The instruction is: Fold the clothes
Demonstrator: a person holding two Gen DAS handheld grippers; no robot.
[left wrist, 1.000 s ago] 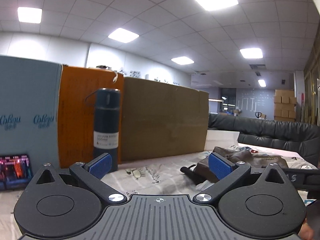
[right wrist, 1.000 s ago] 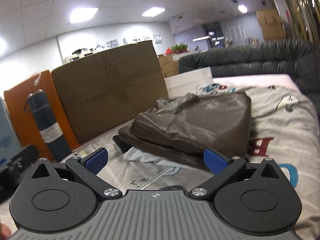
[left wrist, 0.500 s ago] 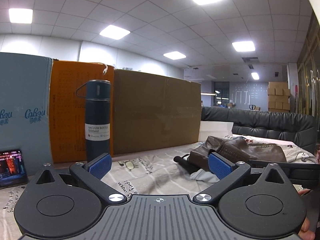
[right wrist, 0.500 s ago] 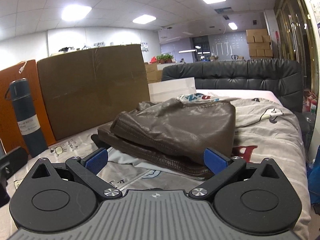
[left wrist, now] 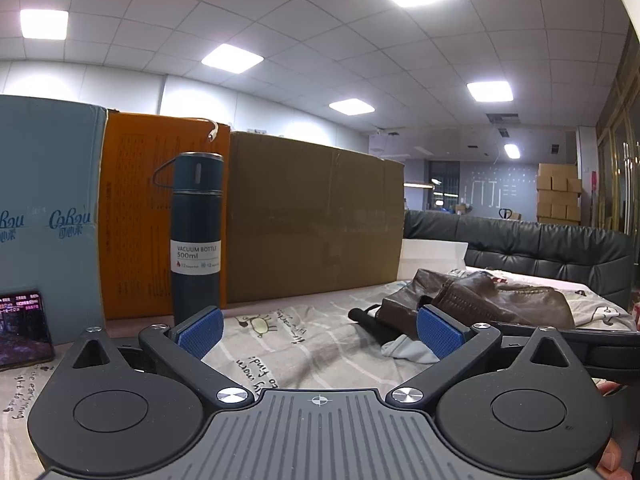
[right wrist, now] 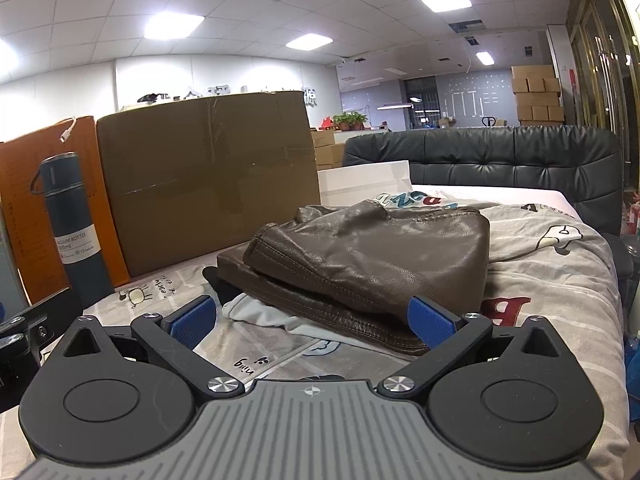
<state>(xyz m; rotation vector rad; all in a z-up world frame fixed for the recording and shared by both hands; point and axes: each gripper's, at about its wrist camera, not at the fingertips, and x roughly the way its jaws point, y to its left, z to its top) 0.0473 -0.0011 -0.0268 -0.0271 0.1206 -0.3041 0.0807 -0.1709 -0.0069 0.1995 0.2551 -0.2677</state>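
Observation:
A folded brown leather jacket (right wrist: 372,256) lies on the printed bedsheet (right wrist: 552,280), on top of a pale garment (right wrist: 256,312) whose edge sticks out at the near left. In the left wrist view the brown leather jacket (left wrist: 492,300) sits to the right and further off. My right gripper (right wrist: 310,322) is open just short of the jacket's near edge, holding nothing. My left gripper (left wrist: 320,330) is open over bare sheet, left of the pile, also with nothing in it. The right gripper's body (left wrist: 568,340) shows at the right edge of the left wrist view.
A dark vacuum bottle (left wrist: 196,240) stands at the back left before an orange box (left wrist: 136,220), a brown carton (left wrist: 312,220) and a blue-grey box (left wrist: 44,208). A lit phone (left wrist: 22,326) leans at far left. A white box (right wrist: 364,180) and black sofa (right wrist: 500,160) lie behind.
Both grippers have risen and pulled back a little from the pile, so the jacket sits lower and flatter in view. Both stay open. The jacket has not moved.

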